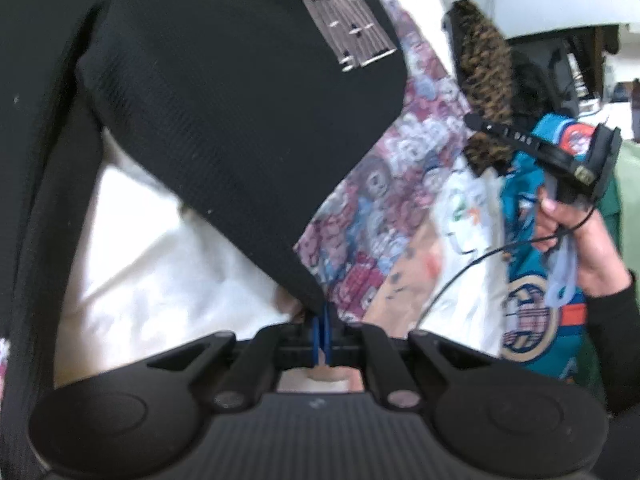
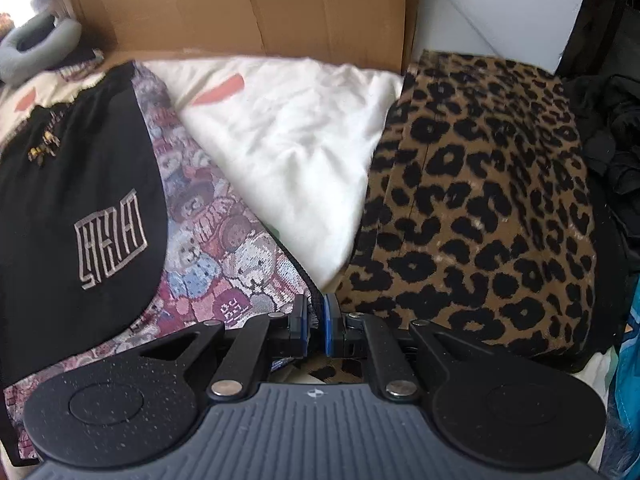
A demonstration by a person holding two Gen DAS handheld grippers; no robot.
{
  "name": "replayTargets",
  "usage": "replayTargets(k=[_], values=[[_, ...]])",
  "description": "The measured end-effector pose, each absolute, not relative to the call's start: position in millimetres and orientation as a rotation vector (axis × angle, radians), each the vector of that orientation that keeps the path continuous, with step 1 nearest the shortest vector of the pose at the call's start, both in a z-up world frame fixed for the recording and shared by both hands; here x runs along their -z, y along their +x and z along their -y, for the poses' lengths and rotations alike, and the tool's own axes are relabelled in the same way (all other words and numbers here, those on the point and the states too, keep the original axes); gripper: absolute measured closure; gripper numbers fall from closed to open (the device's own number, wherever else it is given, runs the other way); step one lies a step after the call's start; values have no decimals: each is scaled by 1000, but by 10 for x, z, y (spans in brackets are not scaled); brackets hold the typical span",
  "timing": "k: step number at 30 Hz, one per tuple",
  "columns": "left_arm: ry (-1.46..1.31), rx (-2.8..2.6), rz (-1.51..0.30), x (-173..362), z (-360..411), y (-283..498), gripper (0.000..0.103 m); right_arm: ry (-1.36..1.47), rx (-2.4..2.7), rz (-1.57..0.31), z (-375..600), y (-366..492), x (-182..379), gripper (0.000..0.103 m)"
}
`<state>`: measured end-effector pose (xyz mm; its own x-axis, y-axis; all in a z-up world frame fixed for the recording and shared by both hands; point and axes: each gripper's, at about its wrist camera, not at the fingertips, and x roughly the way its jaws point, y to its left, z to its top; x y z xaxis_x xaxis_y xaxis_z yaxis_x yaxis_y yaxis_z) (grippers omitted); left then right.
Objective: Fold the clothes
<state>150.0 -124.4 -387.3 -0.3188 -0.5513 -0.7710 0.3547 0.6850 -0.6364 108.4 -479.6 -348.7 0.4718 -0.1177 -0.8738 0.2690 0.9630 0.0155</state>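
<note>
Right wrist | white bedding, cardboard behind | both tongs pinching black garment

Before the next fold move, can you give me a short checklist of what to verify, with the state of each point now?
1. Left tool shut on the corner of the black garment: ok, the blue pads pinch the fabric tip.
2. Right tool shut on an edge of the teddy bear fabric: ok, the dark ribbed edge sits between its pads.
3. Black garment flat, no bunching: not ok, it hangs draped and curved.
4. Leopard print garment clear of the fold: cannot tell, it lies right beside the right tool.
5. White bedding free to lay the fold on: ok.
6. Cable near the right hand clear of fabric: cannot tell.
</note>
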Motion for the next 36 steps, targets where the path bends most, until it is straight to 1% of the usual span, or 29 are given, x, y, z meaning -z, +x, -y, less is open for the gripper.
replayTargets(k=[3,7,9,10,11,12,16,21,25,28,33,36], values=[[-159,887,-1699,3983,1239,1466,101,157,255,-1077,4789,1099,3632,97],[-139,887,-1699,3907,1197,1470,100,140,276,-1103,4737,1119,3649,93],[-123,891,-1689,3830,1166,1494,96,151,286,-1107,4740,1111,3610,91],[-126,887,-1678,3795,1144,1515,94,158,291,-1108,4745,1106,3588,89],[-129,882,-1667,3759,1123,1536,91,167,292,-1104,4749,1096,3559,89],[-132,878,-1657,3723,1102,1557,91,176,293,-1098,4752,1084,3527,89],[-161,856,-1595,3577,1019,1683,90,184,293,-1070,4725,1058,3406,89],[-187,868,-1472,3431,950,1947,90,183,285,-1009,4645,1116,3286,89],[-194,842,-1410,3393,956,2163,90,220,259,-975,4577,1300,3296,89],[-157,852,-1358,3391,945,2286,90,192,219,-960,4463,1518,3294,89],[-191,807,-1328,3402,829,2521,90,268,176,-932,4348,1872,3267,89],[-184,795,-1309,3363,782,2599,90,262,154,-909,4258,2112,3282,90]])
